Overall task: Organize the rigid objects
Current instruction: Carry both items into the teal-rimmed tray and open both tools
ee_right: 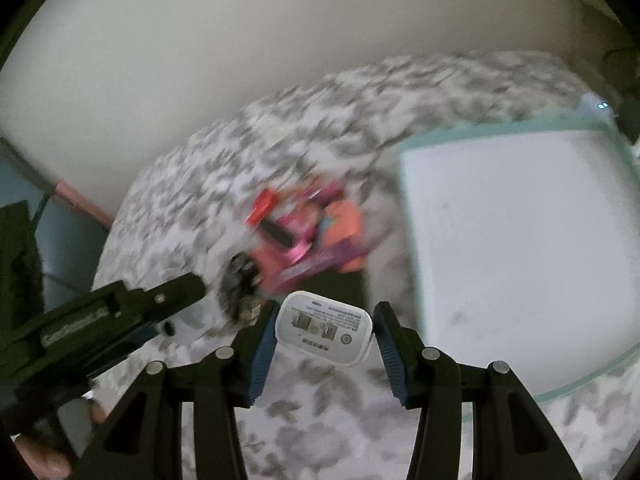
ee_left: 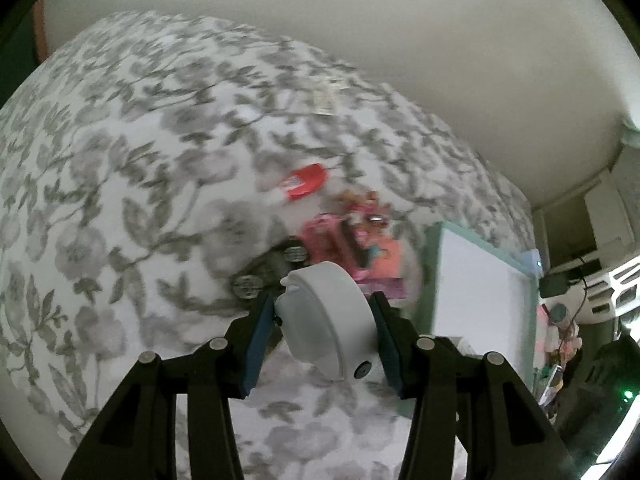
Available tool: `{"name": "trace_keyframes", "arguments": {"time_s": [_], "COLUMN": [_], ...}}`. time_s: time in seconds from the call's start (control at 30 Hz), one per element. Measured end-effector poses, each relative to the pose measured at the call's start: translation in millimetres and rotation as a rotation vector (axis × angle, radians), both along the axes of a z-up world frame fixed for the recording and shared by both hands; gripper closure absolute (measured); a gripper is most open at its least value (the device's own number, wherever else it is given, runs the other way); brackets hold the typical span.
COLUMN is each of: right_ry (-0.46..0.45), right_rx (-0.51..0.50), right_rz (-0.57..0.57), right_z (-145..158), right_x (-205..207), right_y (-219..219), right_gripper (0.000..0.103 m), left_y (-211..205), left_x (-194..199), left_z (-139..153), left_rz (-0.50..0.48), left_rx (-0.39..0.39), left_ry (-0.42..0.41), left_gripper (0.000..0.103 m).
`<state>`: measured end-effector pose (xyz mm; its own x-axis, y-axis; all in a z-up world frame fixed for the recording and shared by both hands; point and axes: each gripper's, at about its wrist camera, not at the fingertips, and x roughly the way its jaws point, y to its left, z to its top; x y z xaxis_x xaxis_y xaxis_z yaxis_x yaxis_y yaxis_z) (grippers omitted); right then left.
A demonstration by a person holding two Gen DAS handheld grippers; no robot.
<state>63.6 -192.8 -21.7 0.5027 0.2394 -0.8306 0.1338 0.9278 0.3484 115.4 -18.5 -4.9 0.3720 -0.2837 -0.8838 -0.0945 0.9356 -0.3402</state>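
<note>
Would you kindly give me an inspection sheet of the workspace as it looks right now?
Surface: floral sheet, grey on white.
Job's things: white device in the left gripper; white charger between the right gripper fingers; teal-rimmed tray.
Clutter: blurred pile of pink and orange toys, red item, small dark parts.
Grippers: left shut on the device; right close around the charger, contact unclear.
Cables: dark cable at far right.
Surroundings: plain wall, furniture at right edge.

Both tongs (ee_left: 326,316) (ee_right: 326,330) are chunky black plastic with round silver screws. Blue ribbed pads (ee_right: 262,354) line the fingers. Bit of bare skin (ee_right: 44,460) shows bottom-left.
</note>
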Motion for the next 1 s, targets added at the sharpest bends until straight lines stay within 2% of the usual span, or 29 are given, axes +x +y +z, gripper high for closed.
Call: {"name": "trace_keyframes", "arguments": {"time_s": [0.1, 0.37, 0.53, 0.7, 0.87, 1.0], "right_ry": [-0.006, 0.016, 0.031, 0.039, 0.041, 0.052], "right_rx": [-0.049, -0.084, -0.132, -0.174, -0.197, -0.203], "right_rz": [-0.058, -0.221, -0.284, -0.357, -0.435, -0.456], "right_z": [3, -5, -14, -18, -19, -23], "right_x": [3, 9, 11, 9, 5, 6], "right_y": [-20, -84, -113, -143, -166, -173], "right_gripper": [0.052, 0.052, 0.052, 0.052, 0.052, 0.052], "left_y": [-23, -89, -123, -156, -175, -185], "left_x": [6, 13, 21, 28, 34, 36], "left_z": [4, 4, -9, -21, -36, -43], "left_rz": [-0.022, -0.101, -0.140, -0.180, -0.187, -0.192], "left_rx": [-0.013, -0.035, -0.055, -0.040, -0.032, -0.020], "left_ry": [-0.005, -0.016, 0.006, 0.013, 0.035, 0.041], "left_gripper": [0.053, 0.052, 0.052, 0.052, 0.052, 0.052]}}
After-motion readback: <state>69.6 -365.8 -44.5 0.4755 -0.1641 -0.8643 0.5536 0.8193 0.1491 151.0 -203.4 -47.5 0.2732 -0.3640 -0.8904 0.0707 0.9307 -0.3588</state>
